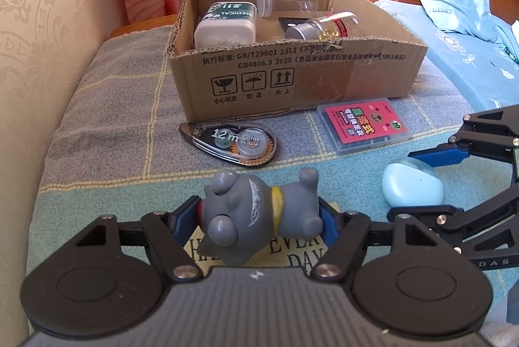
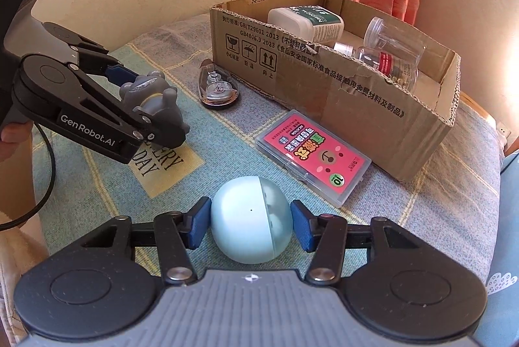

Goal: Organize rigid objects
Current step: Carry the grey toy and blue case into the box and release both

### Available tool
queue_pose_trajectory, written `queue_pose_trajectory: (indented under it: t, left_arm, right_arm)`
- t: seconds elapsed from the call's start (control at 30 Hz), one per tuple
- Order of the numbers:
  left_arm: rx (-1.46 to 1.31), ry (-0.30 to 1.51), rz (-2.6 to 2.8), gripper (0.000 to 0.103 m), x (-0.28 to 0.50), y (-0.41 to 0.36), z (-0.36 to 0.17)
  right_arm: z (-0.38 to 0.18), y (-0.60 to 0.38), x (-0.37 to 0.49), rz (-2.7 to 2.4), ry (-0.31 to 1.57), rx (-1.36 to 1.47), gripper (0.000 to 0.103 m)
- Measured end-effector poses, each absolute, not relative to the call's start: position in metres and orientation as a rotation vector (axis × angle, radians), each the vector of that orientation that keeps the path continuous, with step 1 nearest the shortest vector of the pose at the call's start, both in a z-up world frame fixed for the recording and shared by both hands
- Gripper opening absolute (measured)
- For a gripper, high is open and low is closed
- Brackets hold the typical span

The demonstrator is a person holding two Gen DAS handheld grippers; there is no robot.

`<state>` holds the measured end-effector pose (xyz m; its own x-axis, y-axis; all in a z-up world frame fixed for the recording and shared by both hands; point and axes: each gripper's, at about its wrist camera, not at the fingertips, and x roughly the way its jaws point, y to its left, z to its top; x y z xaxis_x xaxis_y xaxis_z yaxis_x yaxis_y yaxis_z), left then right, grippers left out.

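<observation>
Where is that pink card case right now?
The pink card case lies flat on the cloth, right against the front of the cardboard box, just beyond the pale blue egg and right of the correction tape.

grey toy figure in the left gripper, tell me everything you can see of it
The grey toy figure is a small cartoon animal of matte, rubbery-looking material, with bulging round eyes, a wide toothy grin, a yellow collar and stubby limbs. It lies sideways between the blue pads of the left gripper, head toward one pad and body toward the other, both pads pressing on it. It sits low over the patchwork cloth; whether it touches the cloth cannot be told.
</observation>
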<state>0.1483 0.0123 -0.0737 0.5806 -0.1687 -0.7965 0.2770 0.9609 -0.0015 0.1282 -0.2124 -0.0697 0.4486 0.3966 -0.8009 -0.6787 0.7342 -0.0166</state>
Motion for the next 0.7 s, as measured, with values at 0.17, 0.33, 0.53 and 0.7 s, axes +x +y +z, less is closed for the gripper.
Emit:
queue_pose_trajectory:
  t: [0.17, 0.33, 0.53, 0.7]
  left_arm:
    - [0.147, 0.907, -0.311, 0.072, 0.146, 0.014, -0.059]
    - [0.172, 0.872, -0.355, 0.072, 0.148, 0.011, -0.039]
    - [0.210, 0.780, -0.400, 0.072, 0.168, -0.001, -0.006]
    - [0.240, 0.713, -0.428, 0.072, 0.198, -0.017, 0.016]
  right_arm:
    - [-0.058, -0.213, 0.125, 0.683, 0.859, -0.391, 0.058]
    - [-0.043, -0.218, 0.128, 0.675, 0.837, -0.397, 0.058]
    - [-0.017, -0.224, 0.138, 0.652, 0.775, -0.409, 0.058]
    - [0.009, -0.229, 0.162, 0.628, 0.720, -0.392, 0.058]
